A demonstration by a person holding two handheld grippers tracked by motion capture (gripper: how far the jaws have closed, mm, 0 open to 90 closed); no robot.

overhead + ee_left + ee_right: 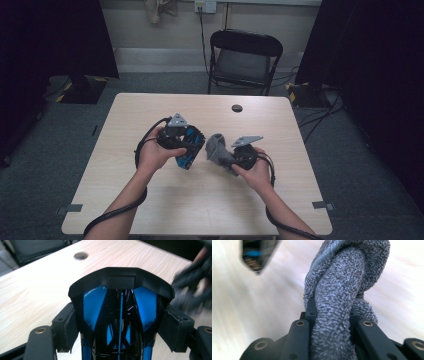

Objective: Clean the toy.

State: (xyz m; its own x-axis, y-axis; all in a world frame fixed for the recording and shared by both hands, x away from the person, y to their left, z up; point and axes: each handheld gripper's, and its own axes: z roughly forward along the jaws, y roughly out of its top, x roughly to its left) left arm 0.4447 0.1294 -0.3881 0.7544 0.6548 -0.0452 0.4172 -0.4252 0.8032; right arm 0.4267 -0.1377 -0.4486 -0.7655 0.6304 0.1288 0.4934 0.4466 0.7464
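Your left gripper (186, 145) clamps the black-and-blue plastic holder (120, 312) by its sides above the table (150, 110), steadying it for wiping. Your right gripper (235, 159) pinches the grey terry cloth (337, 315) tight, bunched just beside the holder.

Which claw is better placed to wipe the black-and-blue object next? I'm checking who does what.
The right claw, probably: it is shut on the grey cloth, close beside the black-and-blue object. The left claw is clamped around that object, holding it above the table.
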